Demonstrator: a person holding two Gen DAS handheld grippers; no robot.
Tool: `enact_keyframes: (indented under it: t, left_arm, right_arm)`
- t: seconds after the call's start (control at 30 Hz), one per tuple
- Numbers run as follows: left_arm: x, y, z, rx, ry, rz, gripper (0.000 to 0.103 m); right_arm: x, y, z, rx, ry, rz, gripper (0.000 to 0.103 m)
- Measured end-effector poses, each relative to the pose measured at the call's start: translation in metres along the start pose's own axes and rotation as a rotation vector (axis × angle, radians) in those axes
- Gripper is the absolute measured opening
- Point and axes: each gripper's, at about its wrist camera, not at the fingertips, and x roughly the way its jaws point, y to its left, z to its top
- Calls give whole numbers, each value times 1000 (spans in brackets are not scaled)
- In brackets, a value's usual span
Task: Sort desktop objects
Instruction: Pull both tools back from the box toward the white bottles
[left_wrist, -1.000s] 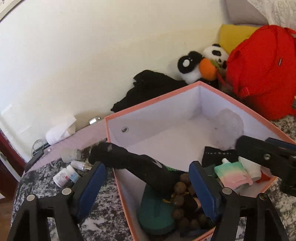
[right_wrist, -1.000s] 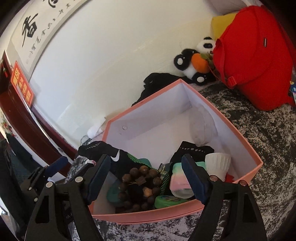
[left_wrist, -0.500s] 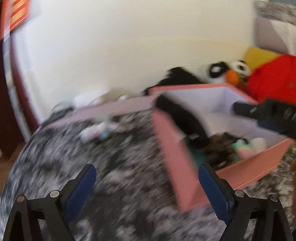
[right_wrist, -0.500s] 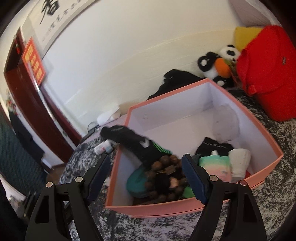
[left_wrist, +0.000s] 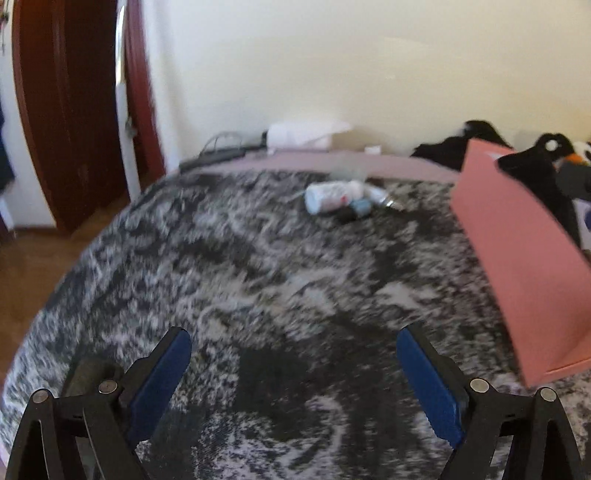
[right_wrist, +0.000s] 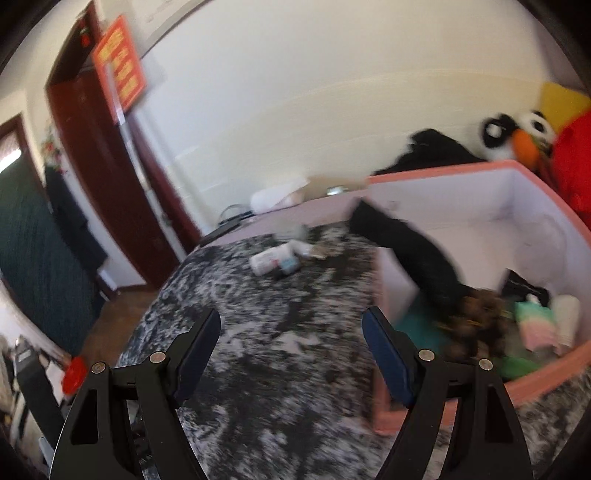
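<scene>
A pink box (right_wrist: 532, 384) stands on the right of the mottled black-and-white tabletop (right_wrist: 280, 354); in the left wrist view only the pink box's outer wall (left_wrist: 517, 258) shows. A black sock (right_wrist: 413, 251) hangs over its rim, beside wooden beads (right_wrist: 476, 314) and a pastel pouch (right_wrist: 535, 325) inside. Small white bottles (left_wrist: 332, 197) lie loose near the far edge, also the bottles (right_wrist: 275, 260) in the right wrist view. My left gripper (left_wrist: 293, 356) is open over bare tabletop, nothing between its fingers. My right gripper (right_wrist: 291, 332) is open too, left of the box's corner.
A red backpack (right_wrist: 572, 166), a panda plush (right_wrist: 517, 133) and black clothing (right_wrist: 432, 151) sit behind the box by the wall. A white cloth (left_wrist: 303, 134) and cables (left_wrist: 218, 153) lie at the far edge. A dark red door (right_wrist: 96, 173) stands left; the tabletop drops off there.
My left gripper let go of the black sock, opened wider and swung left away from the box. My right gripper also swung left, from over the box contents to the tabletop.
</scene>
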Motion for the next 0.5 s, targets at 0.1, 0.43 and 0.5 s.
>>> enact_keyframes:
  t: [0.1,0.43,0.5]
  left_arm:
    - [11,5,1,8,11,6,94]
    - [33,16,-2,36,42,38,94]
    - [38,19,-3,8,62,29,94]
  right_arm:
    - [46,29,9,-130,36,-63,83]
    - [84,-55,56,240,9,-38,84]
    - [65,-95,51,434,-50,-74,85]
